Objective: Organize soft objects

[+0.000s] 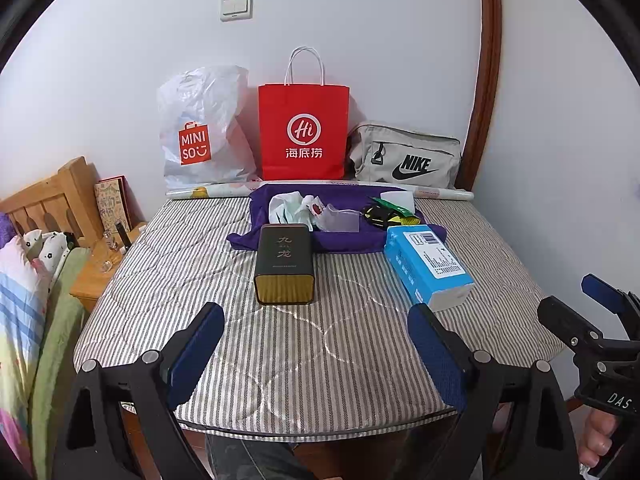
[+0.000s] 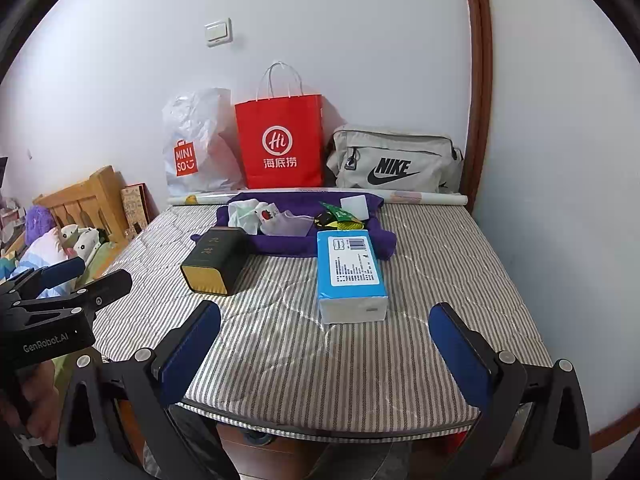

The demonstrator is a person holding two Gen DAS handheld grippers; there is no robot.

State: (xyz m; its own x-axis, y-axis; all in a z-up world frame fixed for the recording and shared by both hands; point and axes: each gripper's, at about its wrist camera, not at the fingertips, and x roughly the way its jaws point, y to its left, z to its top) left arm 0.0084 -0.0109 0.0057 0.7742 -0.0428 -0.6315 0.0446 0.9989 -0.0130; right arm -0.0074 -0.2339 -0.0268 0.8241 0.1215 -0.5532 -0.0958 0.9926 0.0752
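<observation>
A purple cloth lies spread at the far side of the striped mattress. On it lie white socks, a clear plastic wrapper and green-yellow packets. A blue tissue pack and a dark tin box lie in front of the cloth. My left gripper is open and empty above the near mattress. My right gripper is open and empty, just short of the tissue pack.
A white Miniso plastic bag, a red paper bag and a grey Nike bag stand against the wall. A paper roll lies before them. A wooden nightstand and bedding are left.
</observation>
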